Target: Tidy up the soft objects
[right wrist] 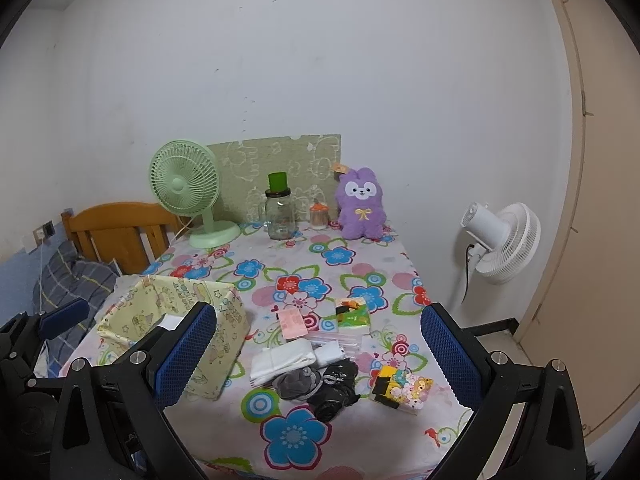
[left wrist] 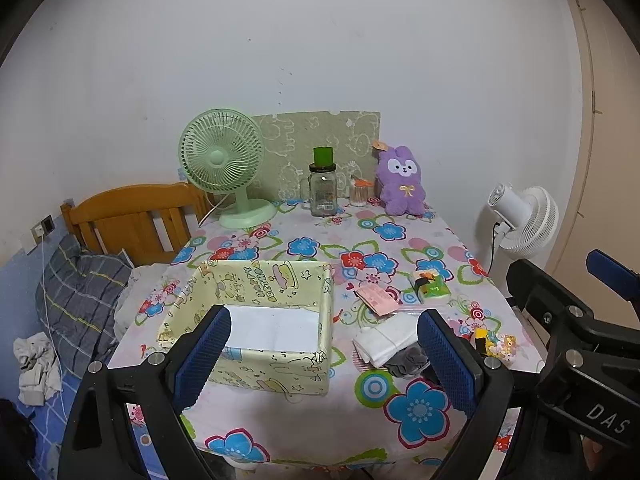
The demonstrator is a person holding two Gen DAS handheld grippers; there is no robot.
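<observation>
right wrist view — floral tablecloth (right wrist: 340, 276), white wall (right wrist: 320, 60) behind; both grippers' fingers apart, holding nothing.

Plain white wall (right wrist: 280, 60) behind, a few small marks on it. Beige door (right wrist: 592, 240) at right edge, dark skirting strip at its foot. Table w/ floral cloth (right wrist: 304, 276) mid-room, pushed to the wall. Green patterned panel (right wrist: 280, 168) leaning on wall at table's back. Wooden headboard (left wrist: 132, 220) left of table, bed w/ grey plaid pillow (left wrist: 76, 300) & blue checked sheet below it. Wall socket (left wrist: 42, 228) beside headboard, white cord hanging down. White standing fan (right wrist: 504, 240) betw. table & door. Even, soft light, no window seen.
</observation>
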